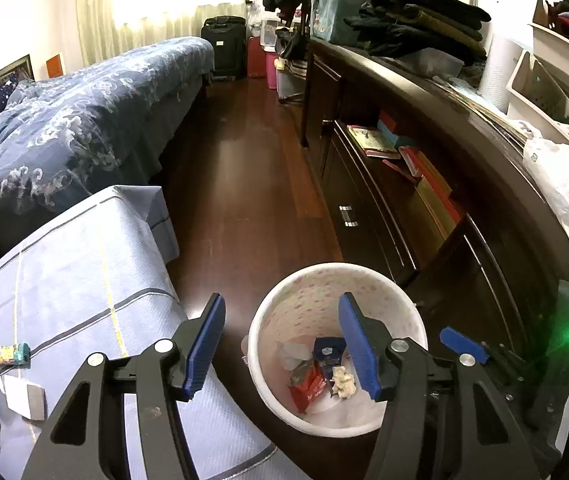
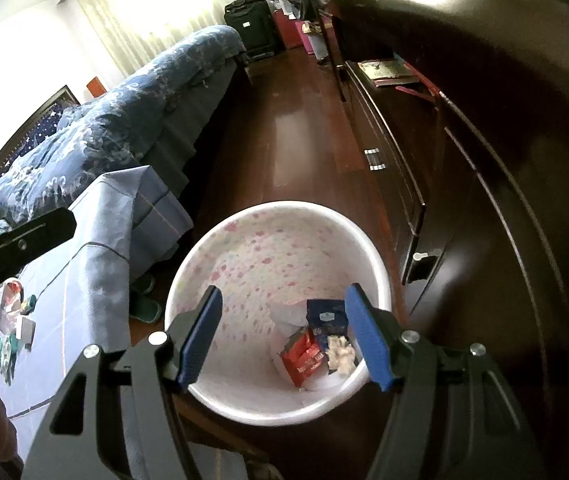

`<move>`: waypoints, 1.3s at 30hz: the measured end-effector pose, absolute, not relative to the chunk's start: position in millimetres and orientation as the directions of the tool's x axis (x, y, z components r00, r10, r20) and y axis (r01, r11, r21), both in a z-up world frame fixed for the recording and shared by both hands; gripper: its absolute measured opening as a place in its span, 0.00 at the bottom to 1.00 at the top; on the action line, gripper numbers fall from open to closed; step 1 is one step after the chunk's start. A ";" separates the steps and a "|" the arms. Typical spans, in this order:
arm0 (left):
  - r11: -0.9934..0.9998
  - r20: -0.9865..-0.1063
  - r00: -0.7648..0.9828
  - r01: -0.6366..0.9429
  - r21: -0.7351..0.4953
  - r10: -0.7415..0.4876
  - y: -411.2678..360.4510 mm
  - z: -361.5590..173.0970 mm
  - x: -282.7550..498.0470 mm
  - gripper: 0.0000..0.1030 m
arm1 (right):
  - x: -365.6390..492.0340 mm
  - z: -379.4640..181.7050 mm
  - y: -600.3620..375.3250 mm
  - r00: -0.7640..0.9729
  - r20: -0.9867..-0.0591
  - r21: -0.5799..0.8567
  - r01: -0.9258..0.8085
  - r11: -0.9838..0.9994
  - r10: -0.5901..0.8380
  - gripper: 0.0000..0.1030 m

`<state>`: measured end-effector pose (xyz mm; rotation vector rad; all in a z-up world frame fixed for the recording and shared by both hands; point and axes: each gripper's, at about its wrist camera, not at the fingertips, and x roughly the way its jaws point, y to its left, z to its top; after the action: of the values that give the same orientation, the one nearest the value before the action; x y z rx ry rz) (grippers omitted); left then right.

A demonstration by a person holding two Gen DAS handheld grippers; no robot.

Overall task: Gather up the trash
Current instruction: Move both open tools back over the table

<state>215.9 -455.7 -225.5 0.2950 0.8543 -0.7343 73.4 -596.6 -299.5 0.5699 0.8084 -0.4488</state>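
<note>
A white trash bin with pink spots stands on the wood floor beside the dark dresser; it also shows in the right wrist view. Inside lie a red wrapper, a dark blue packet and a crumpled tissue; the same red wrapper, packet and tissue show in the right wrist view. My left gripper is open and empty above the bin's left rim. My right gripper is open and empty over the bin. More trash lies on the blue-clothed table.
The blue-clothed table is at the left with wrappers and a small white box. A bed lies beyond it. The dark dresser runs along the right. Suitcases stand at the far wall. Slippers lie by the table.
</note>
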 end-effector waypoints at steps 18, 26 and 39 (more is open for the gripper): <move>0.767 -0.723 0.536 0.641 0.012 -0.436 -394.2 -191.2 183.1 0.76 | 22.0 -256.7 -536.8 0.586 -0.784 0.242 0.593 0.768 -0.206 0.76; 0.833 -0.715 0.579 0.554 -0.009 -0.392 -331.1 -176.9 181.8 0.80 | 28.9 -230.7 -491.0 0.621 -0.768 0.241 0.508 0.827 -0.158 0.78; 0.923 -0.708 0.640 0.383 -0.043 -0.299 -222.0 -166.3 192.0 0.81 | 53.9 -203.2 -410.0 0.650 -0.754 0.194 0.360 0.913 -0.096 0.78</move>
<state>192.0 -222.0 -166.3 0.1147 0.7849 -0.3896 53.9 -410.0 -203.2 0.3432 0.8263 -0.2647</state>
